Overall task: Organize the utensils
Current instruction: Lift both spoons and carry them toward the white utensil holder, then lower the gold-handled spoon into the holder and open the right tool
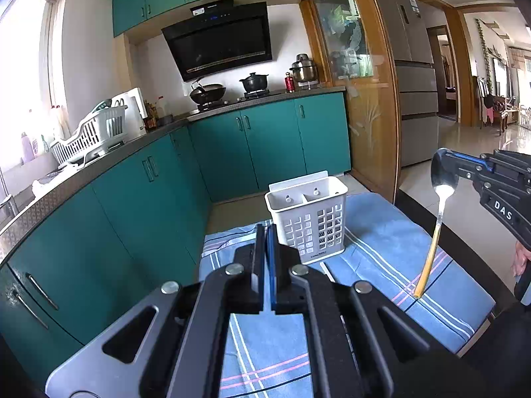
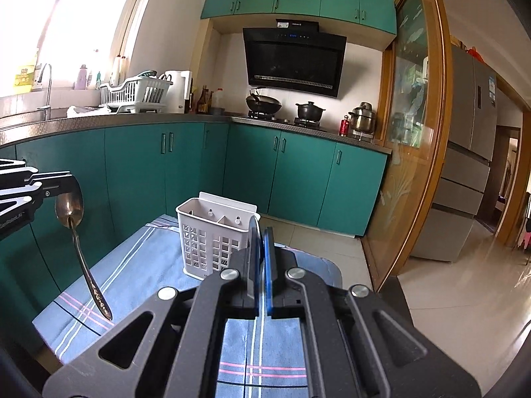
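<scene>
A white two-compartment utensil caddy [image 1: 308,222] [image 2: 212,235] stands empty on a blue striped cloth [image 1: 381,242] [image 2: 139,265]. My left gripper [image 1: 266,229] [image 2: 71,182] is shut on the bowl of a dark metal spoon [image 2: 83,258], whose patterned handle hangs down over the cloth, left of the caddy. My right gripper [image 2: 260,232] [image 1: 441,159] is shut on the bowl of a gold-handled spoon [image 1: 431,252], which hangs right of the caddy. Both grippers are above the cloth on the near side of the caddy. In each gripper's own view, the fingers mostly hide its spoon.
Teal cabinets [image 1: 139,199] run along the left and back under a counter with a white dish rack [image 2: 136,94]. A wok [image 2: 264,101] and a pot stand on the stove. A glass sliding door [image 2: 408,139] and a fridge [image 2: 471,152] are at the right. A hand [image 1: 521,258] shows behind the right gripper.
</scene>
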Motion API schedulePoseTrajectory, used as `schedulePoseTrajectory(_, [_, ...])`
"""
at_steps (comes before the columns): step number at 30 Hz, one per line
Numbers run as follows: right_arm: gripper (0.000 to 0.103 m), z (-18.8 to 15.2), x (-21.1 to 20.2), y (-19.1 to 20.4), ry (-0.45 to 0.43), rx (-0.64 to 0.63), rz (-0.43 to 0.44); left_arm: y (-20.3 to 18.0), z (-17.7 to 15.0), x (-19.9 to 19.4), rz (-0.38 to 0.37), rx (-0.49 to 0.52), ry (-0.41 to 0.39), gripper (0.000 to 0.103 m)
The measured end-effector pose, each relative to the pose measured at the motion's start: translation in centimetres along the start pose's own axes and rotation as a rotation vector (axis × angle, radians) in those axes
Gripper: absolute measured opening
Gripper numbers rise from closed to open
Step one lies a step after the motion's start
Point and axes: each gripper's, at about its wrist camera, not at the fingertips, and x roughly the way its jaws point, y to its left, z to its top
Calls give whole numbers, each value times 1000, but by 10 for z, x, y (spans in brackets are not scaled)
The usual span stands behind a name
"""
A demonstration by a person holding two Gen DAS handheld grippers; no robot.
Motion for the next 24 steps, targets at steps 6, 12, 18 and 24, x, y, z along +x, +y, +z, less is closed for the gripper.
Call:
schedulePoseTrajectory(6, [3, 15, 9, 3, -9, -9, 3, 6, 2, -1, 5, -21, -14, 2])
schedulePoseTrajectory(12, [3, 77, 42, 10, -90, -39, -38, 26, 5, -1, -1, -76, -30, 2])
schedulePoseTrajectory(18, [3, 123, 110, 14, -168, -34, -138, 44, 4, 5, -2, -118, -31, 2])
schedulePoseTrajectory(24, [3, 95, 190, 31, -113, -57, -199, 55, 1, 11, -2, -143, -23, 2])
